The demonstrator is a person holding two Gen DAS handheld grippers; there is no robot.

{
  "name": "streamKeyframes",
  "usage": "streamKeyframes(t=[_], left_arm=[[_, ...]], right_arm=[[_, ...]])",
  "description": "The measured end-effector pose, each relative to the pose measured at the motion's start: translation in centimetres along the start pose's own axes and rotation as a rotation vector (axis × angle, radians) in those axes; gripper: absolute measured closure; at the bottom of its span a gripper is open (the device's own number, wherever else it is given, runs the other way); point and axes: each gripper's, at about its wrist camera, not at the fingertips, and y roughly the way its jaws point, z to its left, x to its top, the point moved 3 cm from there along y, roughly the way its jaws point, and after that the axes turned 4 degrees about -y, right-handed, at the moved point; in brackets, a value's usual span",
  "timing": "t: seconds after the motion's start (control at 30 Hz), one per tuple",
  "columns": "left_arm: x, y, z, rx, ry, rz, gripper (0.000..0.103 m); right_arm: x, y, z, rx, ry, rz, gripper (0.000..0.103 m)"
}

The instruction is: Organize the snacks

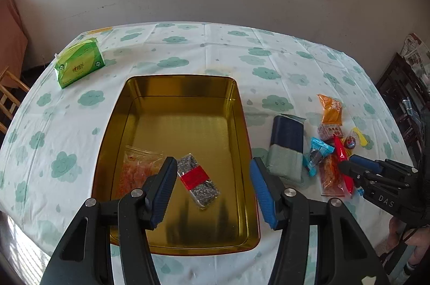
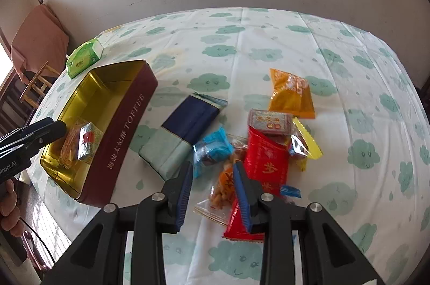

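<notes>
The left tongs [image 1: 212,191] hung released above the near half of the gold-lined toffee tin [image 1: 243,123], their blue pads spread wide with nothing between them. Inside the tin lay two snacks: a clear packet of orange pieces [image 1: 137,166] against the left wall and, just beside it, a speckled grey bar with a red band [image 1: 197,180] lying at a slant on the tin's floor.

The rest of the snacks sat in a loose heap on the cloud-print counter [image 2: 268,43], to the right of the tin. The right tongs [image 2: 213,192] hovered low over that heap, jaws parted and gripping nothing that could be seen, with a clear bag of orange snacks [image 2: 224,185] showing in the gap and a red packet [image 2: 266,161] touching the right pad. Close around these were a blue-wrapped sweet [image 2: 215,148], a small silvery box with red print [image 2: 270,122], a yellow-edged packet [image 2: 306,140] and, at the far side of the heap, an orange pouch [image 2: 291,94]. A long dark blue and pale green package [image 2: 185,132] lay between the heap and the tin, apart from both.

A green tissue pack [image 1: 79,62] stood well apart at the counter's far left corner
</notes>
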Motion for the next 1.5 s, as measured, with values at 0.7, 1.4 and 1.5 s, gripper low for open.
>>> streamKeyframes(t=[0.7,1.4,1.5], left_arm=[[0.2,6.2,-8.3,-0.049,0.125,0.122,0.050],[0.8,11.8,-10.7,-0.019,0.184,0.207,0.049],[1.1,12.5,-11.3,-0.016,0.202,0.215,0.049]], right_arm=[[-1.8,2.6,-6.5,-0.002,0.086,0.036,0.053],[-0.6,4.1,-8.6,-0.118,-0.023,0.008,0.052],[-0.5,4.2,-8.8,-0.113,-0.014,0.013,0.052]])
